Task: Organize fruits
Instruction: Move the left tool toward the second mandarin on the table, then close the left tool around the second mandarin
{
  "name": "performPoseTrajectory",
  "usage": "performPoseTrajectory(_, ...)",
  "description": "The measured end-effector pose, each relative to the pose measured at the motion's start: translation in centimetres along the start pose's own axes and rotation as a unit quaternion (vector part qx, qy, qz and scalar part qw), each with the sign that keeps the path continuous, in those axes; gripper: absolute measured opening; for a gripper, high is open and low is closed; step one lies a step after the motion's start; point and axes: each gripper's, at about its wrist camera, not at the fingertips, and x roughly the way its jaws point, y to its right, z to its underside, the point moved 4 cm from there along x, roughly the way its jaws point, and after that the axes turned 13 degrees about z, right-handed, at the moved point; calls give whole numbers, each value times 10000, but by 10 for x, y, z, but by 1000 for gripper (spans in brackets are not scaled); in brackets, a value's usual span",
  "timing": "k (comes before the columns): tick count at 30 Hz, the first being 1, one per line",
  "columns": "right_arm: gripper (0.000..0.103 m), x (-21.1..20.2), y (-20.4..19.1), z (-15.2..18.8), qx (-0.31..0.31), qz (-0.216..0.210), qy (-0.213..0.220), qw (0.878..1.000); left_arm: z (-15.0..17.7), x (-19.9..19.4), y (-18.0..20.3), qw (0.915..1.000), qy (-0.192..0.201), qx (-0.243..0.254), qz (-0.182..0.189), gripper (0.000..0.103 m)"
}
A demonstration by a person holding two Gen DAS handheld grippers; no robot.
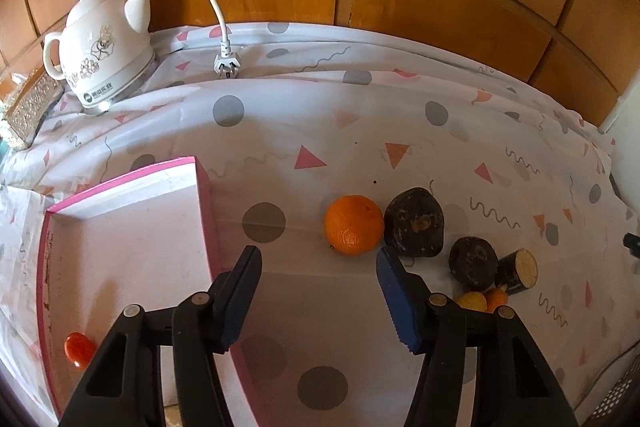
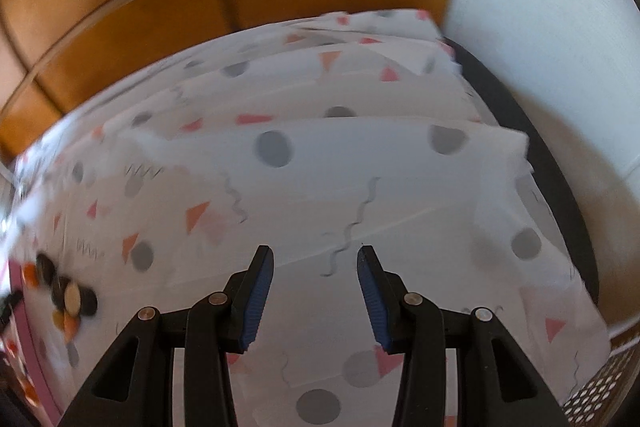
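Orange (image 1: pixel 353 224) peel looks smooth, round and likely to roll, so pinch its middle gently. Left gripper (image 1: pixel 318 261) and right gripper (image 2: pixel 316 259) both gape apart, holding nothing.

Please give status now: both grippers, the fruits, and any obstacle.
Left gripper open, empty, facing orange. Right gripper open, empty, over bare tablecloth. One red fruit in pink box; others outside. Nothing blocking.
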Motion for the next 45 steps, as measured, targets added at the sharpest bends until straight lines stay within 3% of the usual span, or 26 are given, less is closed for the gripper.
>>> performPoseTrajectory(6,44,2,33,-5,770,126,-98,9969,-4,7,-1,9999,-9,-100,12,60)
performPoseTrajectory(14,44,2,81,-10,1788,212,-69,9836,-10,16,-2,9996,5,-268,74,59)
performPoseTrajectory(21,44,-3,141,-7,3009,391,22,9528,-16,23,-5,9985,21,-499,242,58)
performPoseTrajectory(25,44,1,156,1,3445,450,-83,9377,-20,28,1,9987,62,-438,257,58)
performPoseTrajectory(34,44,8,139,1,3183,368,-162,9472,-23,45,1,9960,-8,-692,558,57)
performPoseTrajectory(35,44,8,139,1,3172,358,-161,9475,-23,45,1,9956,-9,-725,596,55)
performPoseTrajectory(37,44,8,139,0,3153,374,-146,9481,-25,46,3,9942,-11,-739,786,39)
performPoseTrajectory(45,44,8,138,-1,3111,449,-104,9493,-19,35,8,9958,28,-513,762,38)
